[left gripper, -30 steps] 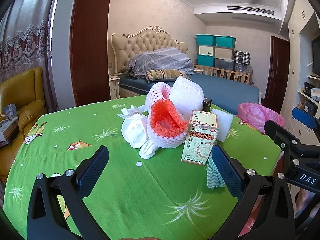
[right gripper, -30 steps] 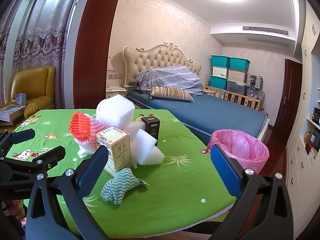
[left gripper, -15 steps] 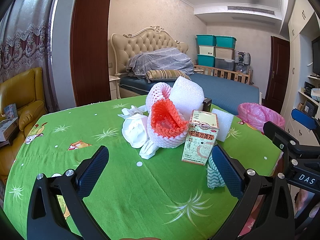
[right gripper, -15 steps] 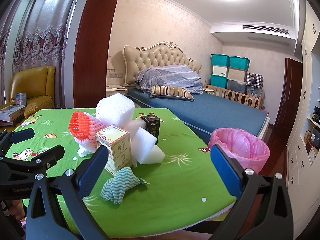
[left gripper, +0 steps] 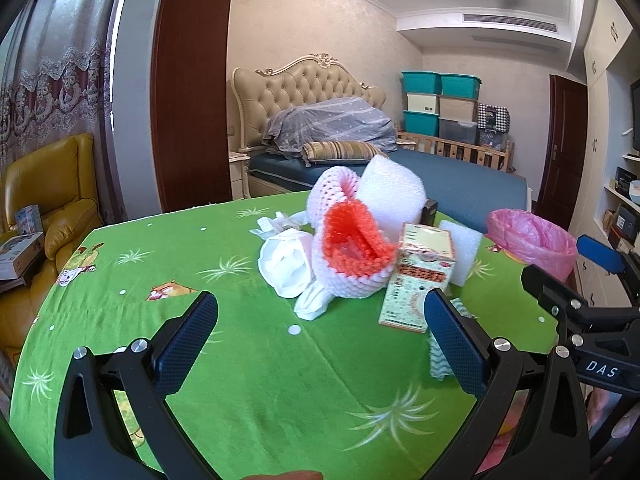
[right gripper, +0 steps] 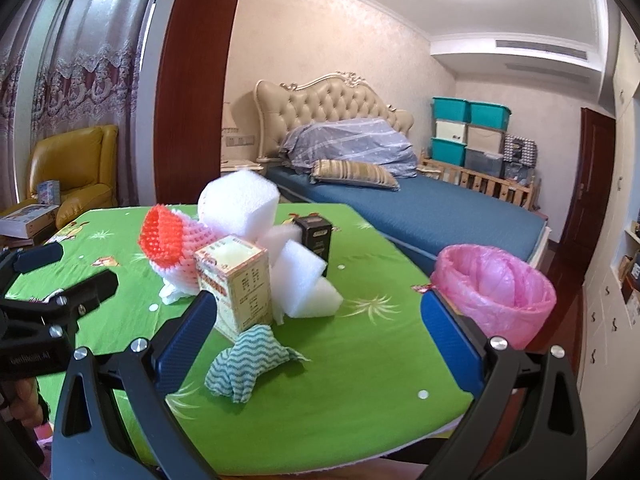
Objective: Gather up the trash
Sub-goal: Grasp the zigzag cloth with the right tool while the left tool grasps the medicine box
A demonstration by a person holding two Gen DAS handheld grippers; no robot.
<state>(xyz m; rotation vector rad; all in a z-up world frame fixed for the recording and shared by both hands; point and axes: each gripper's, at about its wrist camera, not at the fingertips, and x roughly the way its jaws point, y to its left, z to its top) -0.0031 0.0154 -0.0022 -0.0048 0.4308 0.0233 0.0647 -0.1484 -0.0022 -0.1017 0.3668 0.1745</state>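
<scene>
A pile of trash lies on the green tablecloth (left gripper: 248,364): an orange and pink foam fruit net (left gripper: 352,252), a big white foam block (left gripper: 394,196), a medicine carton (left gripper: 418,278), crumpled white paper (left gripper: 286,266) and a teal wavy cloth (right gripper: 250,362). The carton (right gripper: 236,282), the net (right gripper: 166,236), smaller foam pieces (right gripper: 306,290) and a black box (right gripper: 316,238) show in the right wrist view. My left gripper (left gripper: 320,340) is open and empty, short of the pile. My right gripper (right gripper: 320,338) is open and empty, over the cloth.
A bin lined with a pink bag (right gripper: 496,288) stands just off the table's right edge, also seen in the left wrist view (left gripper: 532,238). A bed (right gripper: 404,200) lies behind the table. A yellow armchair (left gripper: 52,184) stands at the left.
Both grippers have stayed open and nearly still; the right view has crept slightly closer to the pile.
</scene>
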